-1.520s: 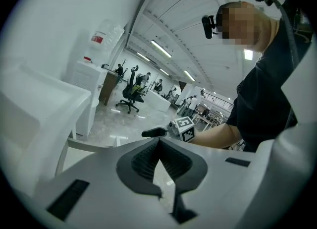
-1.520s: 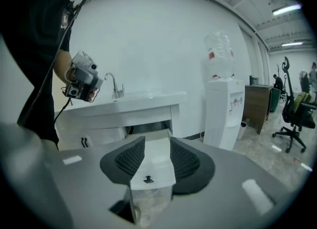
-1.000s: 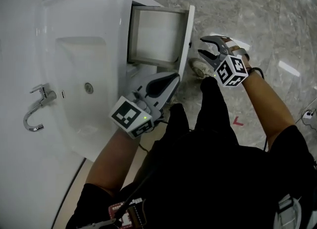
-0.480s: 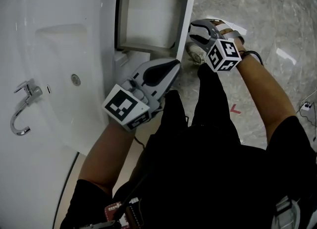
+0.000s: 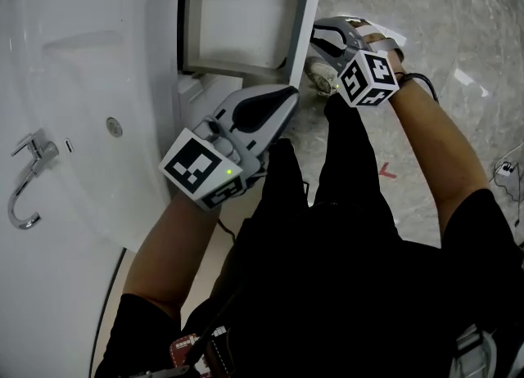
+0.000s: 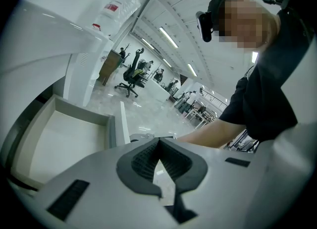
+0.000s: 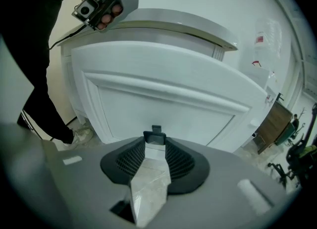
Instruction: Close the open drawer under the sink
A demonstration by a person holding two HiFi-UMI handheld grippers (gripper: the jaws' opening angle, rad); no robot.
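The white drawer (image 5: pixel 237 16) stands pulled out from the cabinet under the sink (image 5: pixel 82 82), and its inside is bare. In the left gripper view the drawer (image 6: pixel 59 134) lies ahead to the left. My right gripper (image 5: pixel 319 41) sits just outside the drawer front (image 5: pixel 308 8). In its own view that panelled front (image 7: pixel 163 89) fills the picture. The right gripper's (image 7: pixel 155 141) jaws are closing, with a gap still between the pads and a small dark piece at the tips. My left gripper (image 5: pixel 285 100) hovers below the drawer's near corner, and its (image 6: pixel 158 141) tips meet on nothing.
A chrome tap (image 5: pixel 24 180) is at the far left of the basin. The person's shoe (image 5: pixel 321 78) rests on the marble floor beside the drawer front. A red mark (image 5: pixel 386 173) is on the floor to the right. Black-clad legs fill the lower middle.
Both grippers have sunk. The right one moved left up to the drawer front and its jaws have narrowed. The left one came closer to the drawer's near corner.
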